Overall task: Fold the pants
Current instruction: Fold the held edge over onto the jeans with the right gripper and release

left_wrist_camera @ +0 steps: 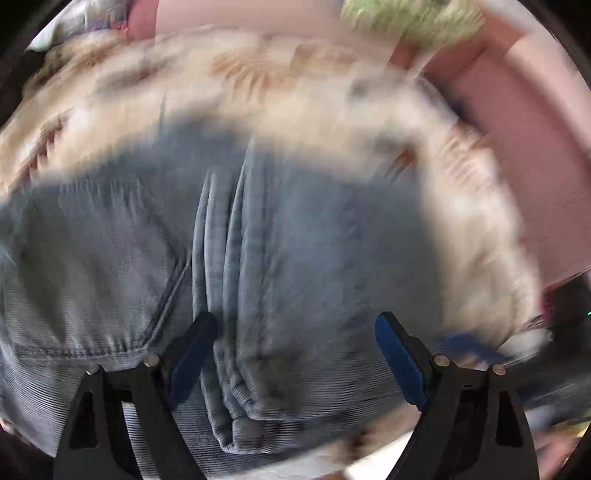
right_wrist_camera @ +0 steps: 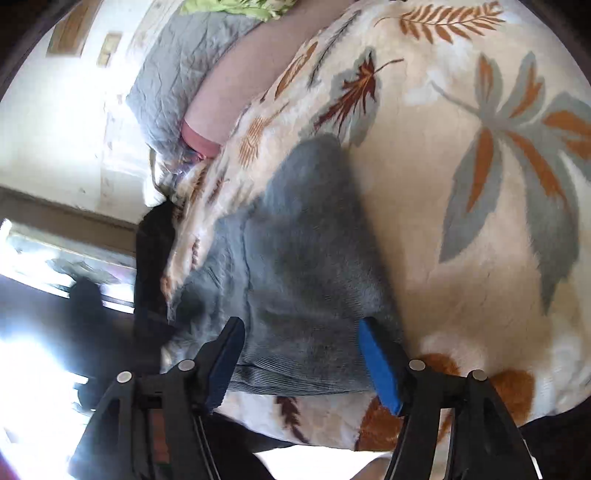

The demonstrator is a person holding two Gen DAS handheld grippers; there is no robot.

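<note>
Blue-grey corduroy pants (left_wrist_camera: pixel 258 251) lie on a cream blanket with leaf prints (left_wrist_camera: pixel 258 81). In the left wrist view, which is motion-blurred, my left gripper (left_wrist_camera: pixel 295 332) is open just above the pants, with a bunched fold of fabric between and below its blue pads. In the right wrist view the pants (right_wrist_camera: pixel 295 258) lie folded lengthwise, running away from me. My right gripper (right_wrist_camera: pixel 301 343) is open over their near end, close to the blanket's (right_wrist_camera: pixel 461 184) front edge. Neither gripper holds cloth.
A pink sheet (right_wrist_camera: pixel 236 92) and a grey pillow (right_wrist_camera: pixel 177 74) lie past the blanket at the far left. A green cloth (right_wrist_camera: pixel 236 7) sits at the top. A dark item (right_wrist_camera: pixel 155 258) hangs at the bed's left edge, beside a bright window (right_wrist_camera: pixel 37 240).
</note>
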